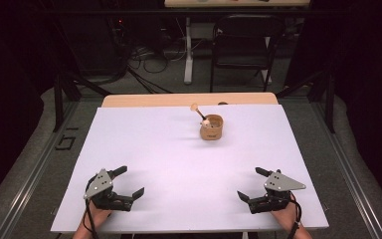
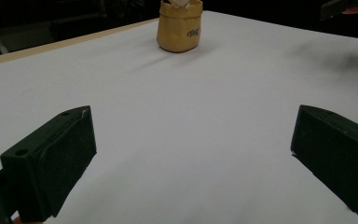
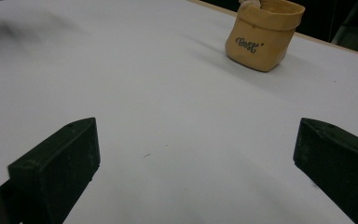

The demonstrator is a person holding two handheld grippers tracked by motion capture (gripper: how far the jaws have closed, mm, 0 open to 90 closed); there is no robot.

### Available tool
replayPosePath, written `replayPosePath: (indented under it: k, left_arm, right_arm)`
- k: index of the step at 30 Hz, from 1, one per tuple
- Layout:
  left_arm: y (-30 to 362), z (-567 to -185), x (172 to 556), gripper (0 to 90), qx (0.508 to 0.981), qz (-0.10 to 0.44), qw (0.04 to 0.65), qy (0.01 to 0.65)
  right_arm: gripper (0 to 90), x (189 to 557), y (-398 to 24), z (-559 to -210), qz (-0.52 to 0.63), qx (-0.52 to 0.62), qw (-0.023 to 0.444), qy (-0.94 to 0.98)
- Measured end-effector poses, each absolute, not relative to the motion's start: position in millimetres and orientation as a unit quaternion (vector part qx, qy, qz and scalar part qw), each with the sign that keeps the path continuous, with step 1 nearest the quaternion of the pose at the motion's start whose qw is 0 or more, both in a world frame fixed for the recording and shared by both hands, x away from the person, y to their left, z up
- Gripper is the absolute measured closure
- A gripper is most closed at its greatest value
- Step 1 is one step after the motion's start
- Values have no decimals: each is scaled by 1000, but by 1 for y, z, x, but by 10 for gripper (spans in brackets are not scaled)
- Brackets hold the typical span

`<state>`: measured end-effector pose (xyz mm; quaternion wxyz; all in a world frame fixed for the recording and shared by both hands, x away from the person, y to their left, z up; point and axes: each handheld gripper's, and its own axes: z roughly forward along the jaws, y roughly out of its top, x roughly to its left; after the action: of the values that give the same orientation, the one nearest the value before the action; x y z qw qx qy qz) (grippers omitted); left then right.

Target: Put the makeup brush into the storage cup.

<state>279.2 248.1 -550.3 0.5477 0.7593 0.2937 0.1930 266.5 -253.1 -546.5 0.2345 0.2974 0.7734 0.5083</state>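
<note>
A small tan pouch (image 1: 211,127) with dark lettering stands upright toward the far middle of the white table (image 1: 179,164). A stick with a round pale knob (image 1: 195,107) leans out of its top to the left. The pouch (image 2: 179,25) sits far ahead in the left gripper view, and the pouch (image 3: 264,32) lies ahead to the right in the right gripper view. My left gripper (image 1: 130,181) rests near the front left edge, open and empty. My right gripper (image 1: 248,183) rests near the front right edge, open and empty too.
A wooden strip (image 1: 189,99) runs along the table's far edge. Beyond it stand a dark chair (image 1: 243,42) and cables on the floor. The other gripper (image 2: 349,11) shows at the top right of the left gripper view.
</note>
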Motion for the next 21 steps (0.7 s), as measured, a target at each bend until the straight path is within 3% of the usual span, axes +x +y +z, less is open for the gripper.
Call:
replayPosePath:
  k: [21]
  left_arm:
    - [254,-552,274,1,754,205,550,293]
  right_arm:
    - [0,259,-258,-545,525,298,256,755]
